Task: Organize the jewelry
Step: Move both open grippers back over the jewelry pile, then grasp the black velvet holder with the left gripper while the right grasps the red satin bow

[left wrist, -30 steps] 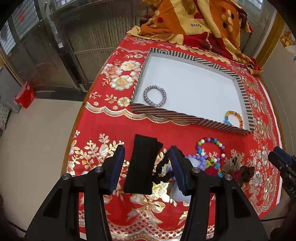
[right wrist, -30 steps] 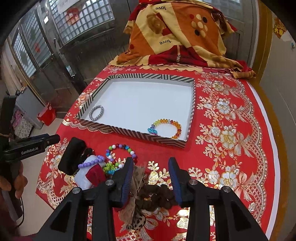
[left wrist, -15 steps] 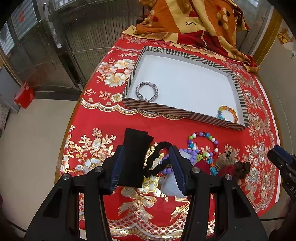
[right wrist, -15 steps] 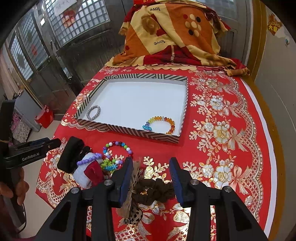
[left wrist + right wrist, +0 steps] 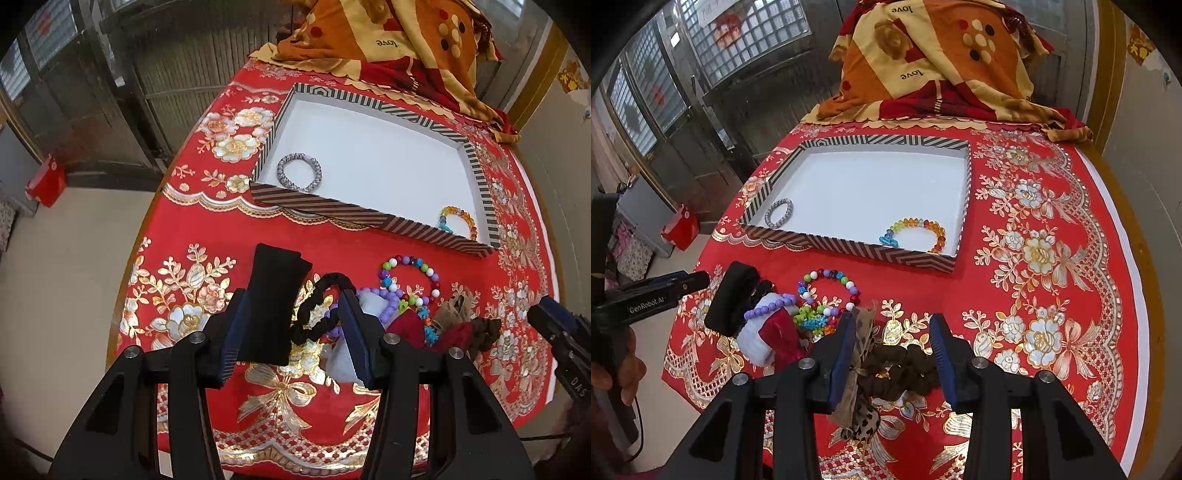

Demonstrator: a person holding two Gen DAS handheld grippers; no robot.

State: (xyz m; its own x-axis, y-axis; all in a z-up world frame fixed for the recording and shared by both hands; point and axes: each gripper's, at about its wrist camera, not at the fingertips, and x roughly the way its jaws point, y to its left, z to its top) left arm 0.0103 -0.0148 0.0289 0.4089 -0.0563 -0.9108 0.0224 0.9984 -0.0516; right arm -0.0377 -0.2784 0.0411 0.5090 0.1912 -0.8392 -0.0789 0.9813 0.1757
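A striped tray (image 5: 354,212) (image 5: 849,247) holds a silver bracelet (image 5: 299,171) (image 5: 778,212) and an amber bead bracelet (image 5: 458,221) (image 5: 919,232). My left gripper (image 5: 291,332) is open, its jaws straddling a black velvet pad (image 5: 273,295) and a black scrunchie (image 5: 321,310). My right gripper (image 5: 892,347) is open around a brown scrunchie (image 5: 901,373), beside a leopard-print bow (image 5: 857,387). A colourful bead bracelet (image 5: 410,273) (image 5: 829,288), a purple bead bracelet (image 5: 768,306) and a white and red cloth piece (image 5: 768,336) lie between them.
A red and gold floral cloth (image 5: 1034,258) covers the table. An orange folded blanket (image 5: 934,62) lies at the far end. The table's left edge (image 5: 129,258) drops to a pale floor with a red bin (image 5: 46,181). The left gripper shows in the right wrist view (image 5: 650,295).
My left gripper has moved forward, so the black pad and black scrunchie now sit between its jaws. My right gripper has edged forward over the brown scrunchie.
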